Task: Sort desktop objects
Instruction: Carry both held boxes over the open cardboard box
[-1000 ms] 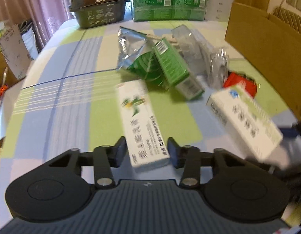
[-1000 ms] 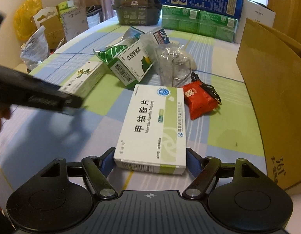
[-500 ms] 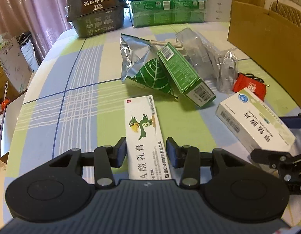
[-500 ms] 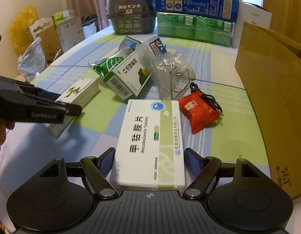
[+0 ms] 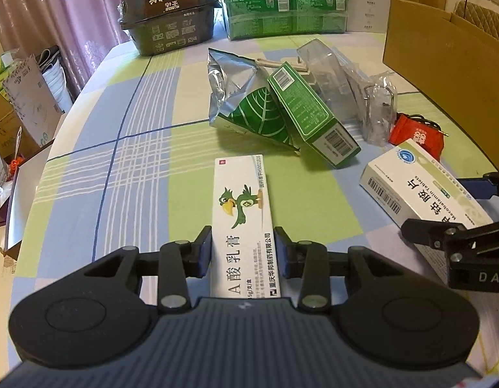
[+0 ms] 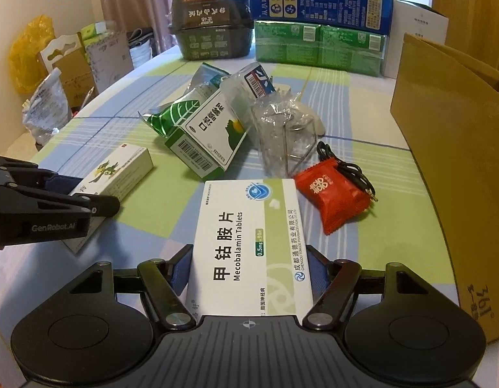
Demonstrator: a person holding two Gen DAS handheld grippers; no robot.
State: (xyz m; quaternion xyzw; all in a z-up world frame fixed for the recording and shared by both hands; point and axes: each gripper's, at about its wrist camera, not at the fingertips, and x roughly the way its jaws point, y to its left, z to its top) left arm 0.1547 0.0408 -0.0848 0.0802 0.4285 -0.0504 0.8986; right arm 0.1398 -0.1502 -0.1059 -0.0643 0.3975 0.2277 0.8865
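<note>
A long white box with a green parrot (image 5: 241, 200) sits between the fingers of my left gripper (image 5: 243, 252), which is shut on its near end. It points straight ahead, low over the checked tablecloth (image 5: 136, 177). A wider white and green Mecobalamin tablet box (image 6: 249, 226) is clamped in my right gripper (image 6: 249, 271), also low over the cloth. In the left wrist view the tablet box (image 5: 420, 187) shows at the right with the right gripper (image 5: 443, 207) on it. The right wrist view has the parrot box (image 6: 120, 168) and left gripper (image 6: 97, 194) at its left.
A heap lies mid-table: green box (image 5: 310, 116), foil leaf pouch (image 5: 246, 103), clear plastic packaging (image 5: 343, 77), red packet (image 6: 333, 203) with a black cable (image 6: 346, 168). A cardboard box (image 6: 450, 148) stands at the right. A dark tub (image 5: 168, 16) and green packs (image 5: 285, 16) line the back.
The parrot box was tilted and blurred in motion; it now lies straight between the left fingers. Both grippers have drawn back a little with their boxes, and the right one now sits farther right.
</note>
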